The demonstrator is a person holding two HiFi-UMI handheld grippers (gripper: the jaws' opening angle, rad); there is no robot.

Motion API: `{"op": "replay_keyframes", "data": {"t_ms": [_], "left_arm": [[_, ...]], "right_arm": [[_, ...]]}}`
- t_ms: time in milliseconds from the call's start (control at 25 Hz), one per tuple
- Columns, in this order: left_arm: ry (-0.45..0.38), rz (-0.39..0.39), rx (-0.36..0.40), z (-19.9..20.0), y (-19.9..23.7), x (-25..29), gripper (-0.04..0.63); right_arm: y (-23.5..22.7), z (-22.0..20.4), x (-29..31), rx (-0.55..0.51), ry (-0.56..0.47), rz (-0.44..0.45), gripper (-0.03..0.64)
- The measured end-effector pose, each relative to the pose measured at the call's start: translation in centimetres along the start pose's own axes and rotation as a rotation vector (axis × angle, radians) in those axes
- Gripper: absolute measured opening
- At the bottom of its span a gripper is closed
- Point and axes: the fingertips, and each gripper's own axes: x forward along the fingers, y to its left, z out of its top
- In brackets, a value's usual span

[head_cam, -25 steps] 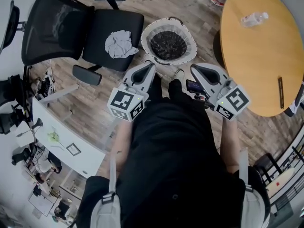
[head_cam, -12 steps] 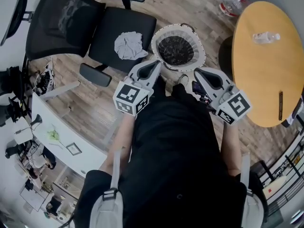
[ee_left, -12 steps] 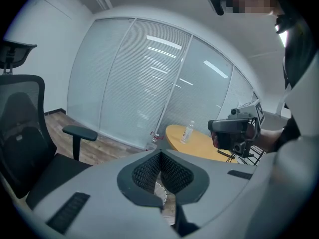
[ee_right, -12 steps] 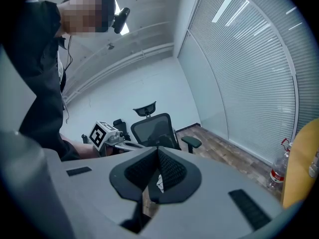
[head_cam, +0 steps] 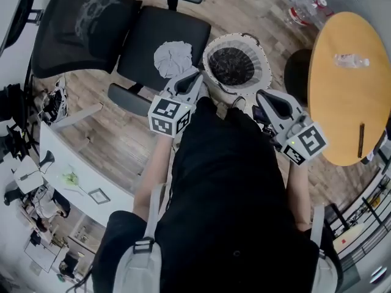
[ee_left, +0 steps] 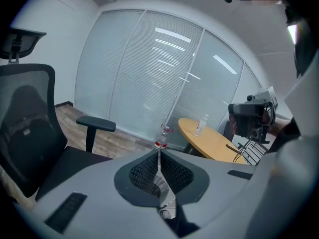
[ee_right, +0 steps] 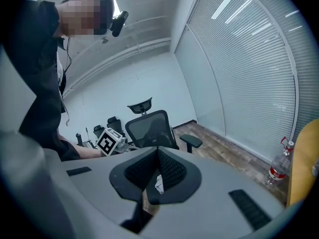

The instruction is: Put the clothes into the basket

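The cloth (head_cam: 171, 57) lay on the chair (head_cam: 145, 40) seat, just left of the basket (head_cam: 238, 38). The left gripper (head_cam: 194, 78) and right gripper (head_cam: 263, 95), both near the basket, had jaws together, empty.

Soft, even indoor light fills the head view, leaving only faint shadows on the wooden floor (head_cam: 122, 140). Both gripper views bend strongly and darken toward their corners. Bright streaks glare on the blinds (ee_left: 164, 59), probably reflected ceiling lamps. The jaws, close to each lens, look dim and slightly soft.
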Motion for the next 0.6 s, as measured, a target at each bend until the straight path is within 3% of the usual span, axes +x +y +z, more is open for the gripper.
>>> {"op": "replay_keyframes", "data": {"t_ms": [240,480,600], "left_arm": [[0.039,-0.002,-0.05,-1.4,3.6,1.4,0.012],[0.08,0.079,-0.104,-4.4,8.0,2.9,0.019],[0.121,0.102,-0.158,-6.1,9.9,3.8,0.103]], "right_arm": [[0.5,-0.9,1.6,0.047,0.055,-0.045,0.017],[0.6,-1.4,3.0,0.091,0.101,-0.078,0.017],[0.6,-1.4,3.7,0.109,0.125,-0.083,0.017]]}}
